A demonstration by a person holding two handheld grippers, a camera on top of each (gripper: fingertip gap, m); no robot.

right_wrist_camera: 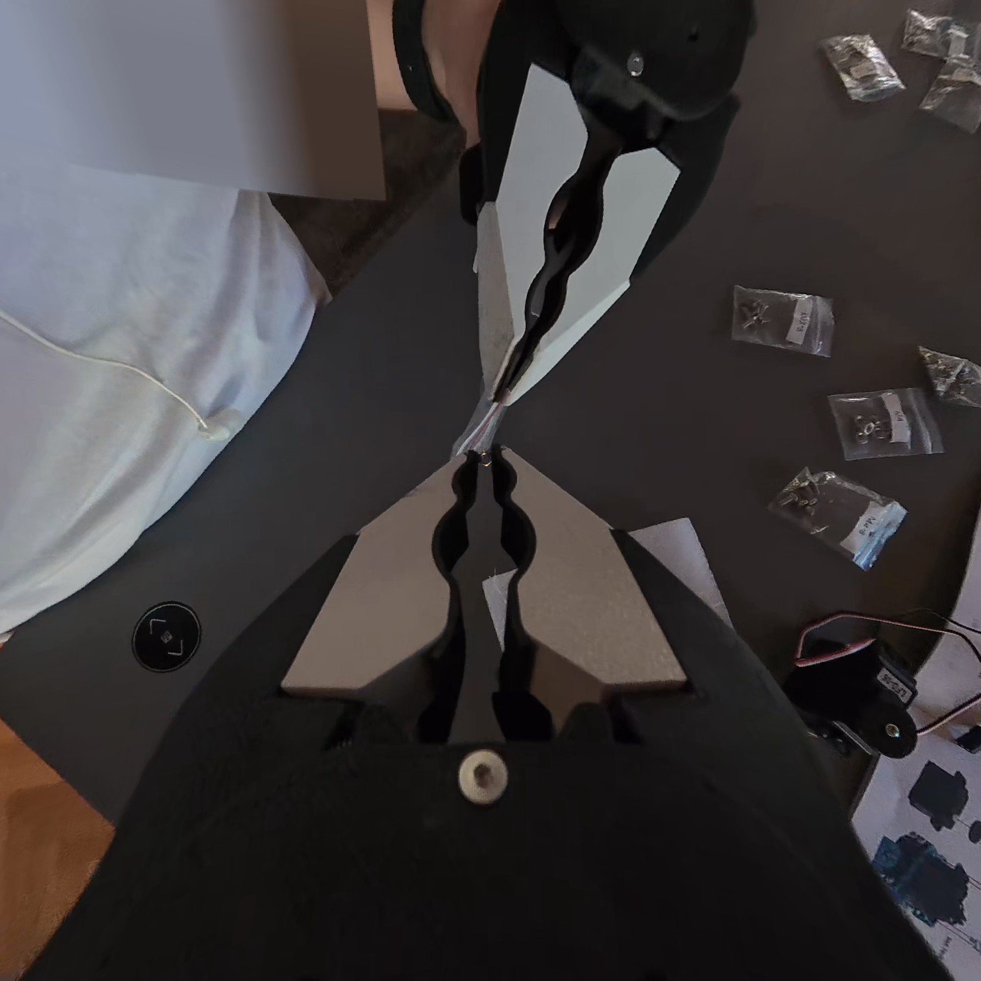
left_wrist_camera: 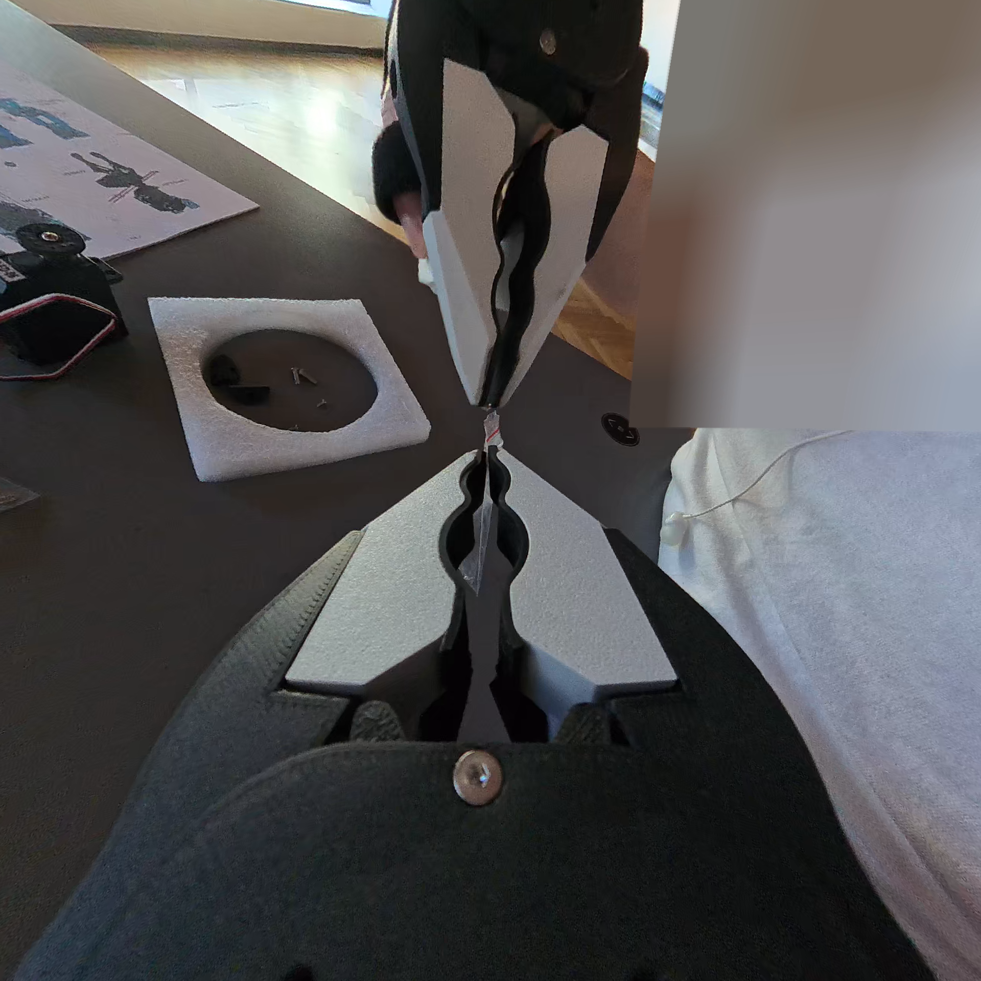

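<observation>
Fingers of the left gripper (left_wrist_camera: 487,451) were seen in the left wrist view clenched on a small clear plastic bag (left_wrist_camera: 491,427), part of which was trapped between the pads and ran back into the throat. Opposite, the right gripper (left_wrist_camera: 488,406) was clamped on the bag's other end, tip to tip with the left one. The bag was held in the air above the dark bench (left_wrist_camera: 132,557), with its long axis stretched between the two tips, roughly along the left gripper's line of sight. A white foam square (left_wrist_camera: 175,340) with a round hole was lying to the left; small screws (left_wrist_camera: 302,376) and dark parts were seen in the hole. A black servo (left_wrist_camera: 53,313) with red and white wires stood farther left.

In the right wrist view the right gripper (right_wrist_camera: 484,452) was closed on the bag (right_wrist_camera: 480,424), only a thin edge being caught at the very tips. The left gripper (right_wrist_camera: 501,395) was pinched on the far end. Other small bags (right_wrist_camera: 780,321) of hardware lay well apart on the bench (right_wrist_camera: 690,435).

It was judged that the narrow hold could slip if the grippers were pulled apart, or the film could tear and small contents be spilled. A twist of either wrist could wring the bag.
</observation>
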